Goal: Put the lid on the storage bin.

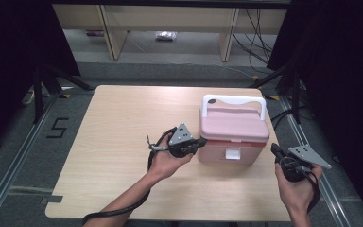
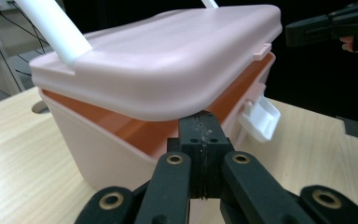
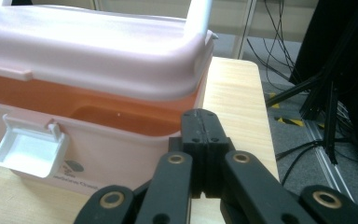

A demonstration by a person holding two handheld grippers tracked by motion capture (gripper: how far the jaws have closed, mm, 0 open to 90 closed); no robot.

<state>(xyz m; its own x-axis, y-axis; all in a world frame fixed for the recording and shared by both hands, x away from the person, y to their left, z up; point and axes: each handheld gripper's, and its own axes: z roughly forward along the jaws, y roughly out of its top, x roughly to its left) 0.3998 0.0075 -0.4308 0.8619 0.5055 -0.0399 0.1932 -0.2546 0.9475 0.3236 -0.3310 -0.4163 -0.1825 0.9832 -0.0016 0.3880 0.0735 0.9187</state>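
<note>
The left tool [image 1: 199, 142] has its jaws pressed together with nothing between them, tips tucked under the near-left corner of the pink lid [image 2: 168, 60], where the lid is lifted a crack off the pink storage box [image 1: 234, 130]. The right tool [image 1: 275, 150] hangs just off the box's near-right corner, jaws likewise together and empty, not touching as far as I can tell.

The risk I judge here: the lid is smooth, rounded plastic, and closed black tips give a narrow, hard purchase. If the left tool pushes up off-centre, it may slip off the lip and the lid drop, or the light box skid across the slick wooden tabletop [image 1: 123, 132] toward the far edge, since nothing pins it. The white latch [image 3: 28, 149] hangs open at the front, so it should not bind.

The box stands right of centre on the tabletop, its body pale pink, walls slightly tapered, with an orange-toned band showing in the gap. The lid is matte and softly domed. At the far side a white handle [image 1: 234, 100], a glossy squared arch, stands upright
</note>
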